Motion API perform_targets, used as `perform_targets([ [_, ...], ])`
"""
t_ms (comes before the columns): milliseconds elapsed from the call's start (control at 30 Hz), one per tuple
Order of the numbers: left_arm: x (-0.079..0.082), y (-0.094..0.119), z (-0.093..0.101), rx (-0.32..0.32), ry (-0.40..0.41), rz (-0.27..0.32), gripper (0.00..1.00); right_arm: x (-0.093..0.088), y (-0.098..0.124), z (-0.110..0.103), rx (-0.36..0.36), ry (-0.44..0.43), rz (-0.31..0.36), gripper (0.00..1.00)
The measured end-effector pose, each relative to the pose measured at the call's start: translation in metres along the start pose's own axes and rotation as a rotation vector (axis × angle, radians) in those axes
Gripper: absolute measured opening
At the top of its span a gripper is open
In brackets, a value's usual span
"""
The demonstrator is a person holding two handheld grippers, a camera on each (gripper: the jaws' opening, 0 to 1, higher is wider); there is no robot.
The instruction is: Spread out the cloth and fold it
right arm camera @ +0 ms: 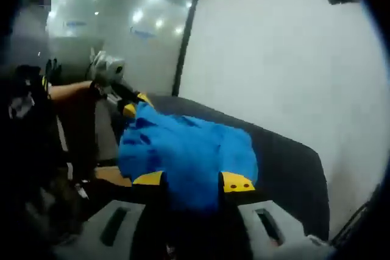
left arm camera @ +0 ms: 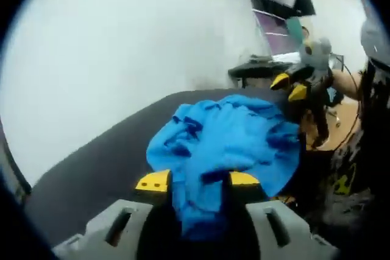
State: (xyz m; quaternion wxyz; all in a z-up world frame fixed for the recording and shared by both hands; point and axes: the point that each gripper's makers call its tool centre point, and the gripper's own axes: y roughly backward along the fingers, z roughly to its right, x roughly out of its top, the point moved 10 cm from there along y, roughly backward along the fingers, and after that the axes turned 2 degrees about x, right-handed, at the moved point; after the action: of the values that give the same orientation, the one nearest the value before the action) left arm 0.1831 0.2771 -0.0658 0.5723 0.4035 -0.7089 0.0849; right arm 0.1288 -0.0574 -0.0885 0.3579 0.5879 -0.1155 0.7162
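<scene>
While you hold the blue cloth [left arm camera: 222, 144] between both tools, it hangs in a crumpled bunch over the dark table [left arm camera: 91, 168], close to the table's edge, and it is not yet spread. In the left gripper view, the left gripper [left arm camera: 198, 181] has its yellow-tipped jaws on each side of a fold of the fabric, so it seems to pinch the cloth there. In the right gripper view, the right gripper [right arm camera: 192, 181] does the same at the opposite end, with the cloth passing between its two yellow tips. Each tool also appears at the far end of the cloth in the other one's view.

I judge this cloth to be light and very soft. It has no stiffness, so it will sag and wrinkle wherever you do not support it, and a thick bunch in the jaws can slip out layer by layer. It does not look fragile, so a firm pinch should do no harm.

For spreading, I think you need a corner or a single edge in each tool, not a handful of folds. Whether you hold true corners now, I cannot tell, because the fabric is too crumpled. Pull the two ends apart gently and let the table carry the middle.
</scene>
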Motion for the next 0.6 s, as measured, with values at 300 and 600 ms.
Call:
perform_targets([
  [300, 0.009, -0.012, 0.027, -0.046, -0.278, -0.009, 0.35, -0.023, -0.013, 0.003, -0.071, 0.161, -0.085, 0.25],
  [600, 0.01, -0.01, 0.035, -0.073, -0.292, -0.002, 0.37, -0.022, -0.027, 0.006, -0.122, -0.012, -0.138, 0.01],
])
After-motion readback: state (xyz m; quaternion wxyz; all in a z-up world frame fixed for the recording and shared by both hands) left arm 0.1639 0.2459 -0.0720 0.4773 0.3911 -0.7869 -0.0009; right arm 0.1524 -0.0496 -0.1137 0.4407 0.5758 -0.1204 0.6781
